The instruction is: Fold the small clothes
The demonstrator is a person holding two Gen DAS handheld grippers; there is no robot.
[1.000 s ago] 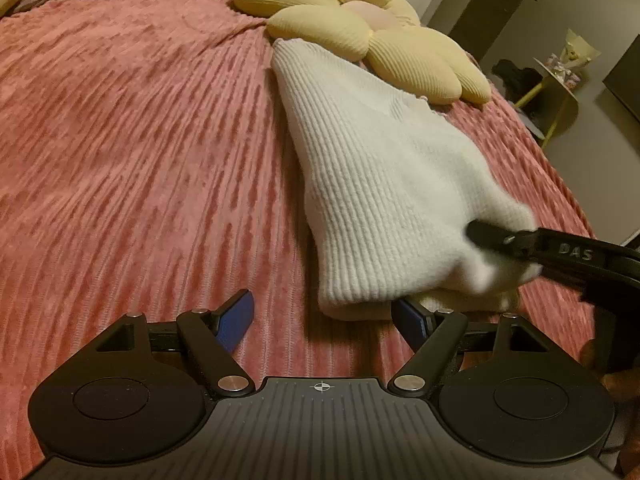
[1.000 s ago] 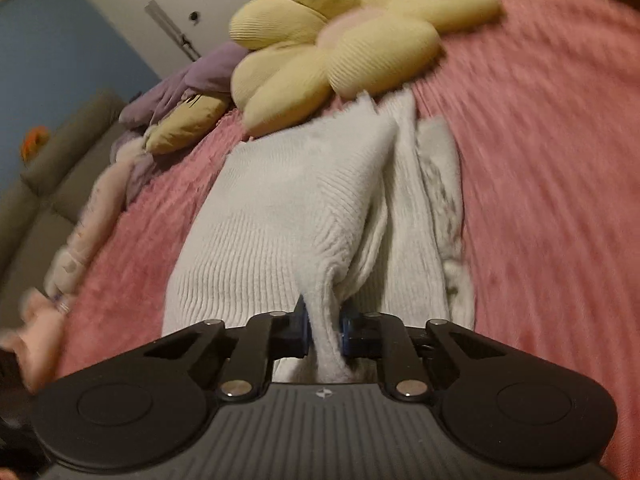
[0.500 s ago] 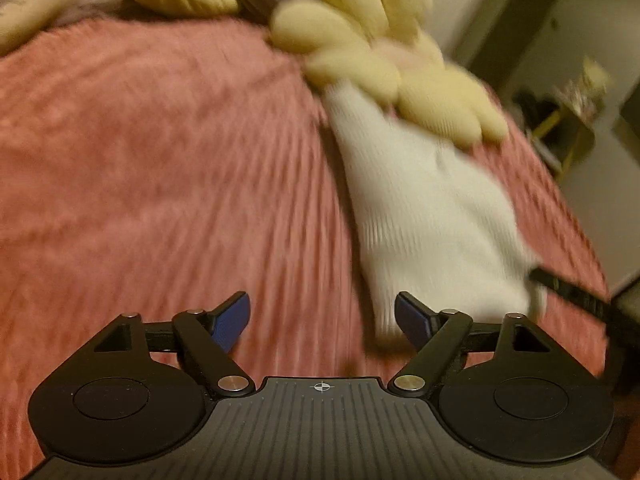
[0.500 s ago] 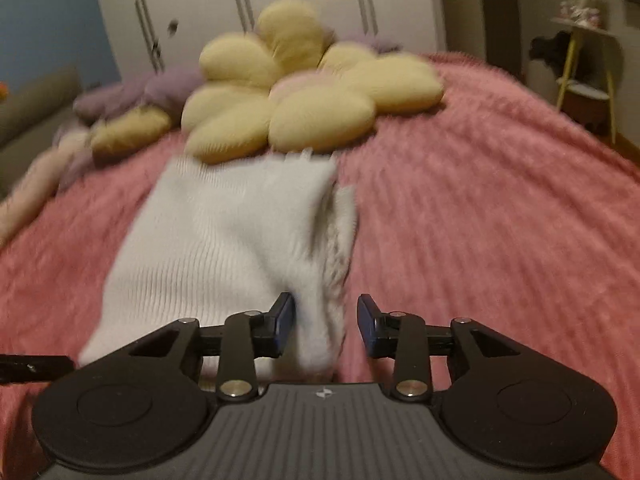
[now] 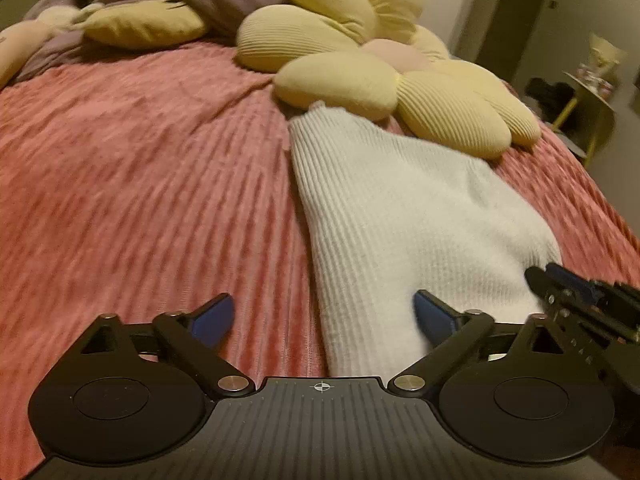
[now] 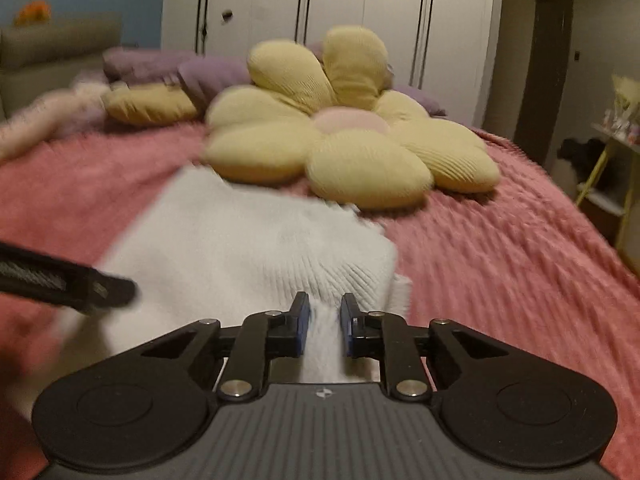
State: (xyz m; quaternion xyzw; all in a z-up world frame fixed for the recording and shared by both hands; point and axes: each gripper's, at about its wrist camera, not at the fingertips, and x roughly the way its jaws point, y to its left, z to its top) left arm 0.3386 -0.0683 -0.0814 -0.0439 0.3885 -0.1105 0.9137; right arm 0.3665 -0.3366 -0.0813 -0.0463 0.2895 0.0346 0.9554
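A white ribbed knit garment (image 5: 400,216) lies folded lengthwise on the pink bedspread (image 5: 140,180), its far end touching a flower cushion. My left gripper (image 5: 324,312) hovers wide open over the garment's near left corner, jaws still opening. Its right finger is above the knit and its left finger above the bedspread, and neither pad touches fabric. My right gripper (image 6: 325,320) sits at the garment's near right edge (image 6: 256,248) with its jaws closing on a ridge of white knit between the pads. It also shows in the left wrist view as the right gripper (image 5: 546,276). A left finger (image 6: 100,292) is blurred.
A yellow flower cushion (image 6: 340,140) lies just beyond the garment. Purple and yellow pillows (image 5: 152,20) line the head of the bed. White wardrobe doors (image 6: 320,8) stand behind. A small yellow-legged side table (image 6: 612,184) is off the bed's right edge.
The raised fold of knit the right gripper held now lies flat; that gripper rolled level, opened briefly and narrowed again at the near edge. The left gripper opened wider and shifted right towards the garment.
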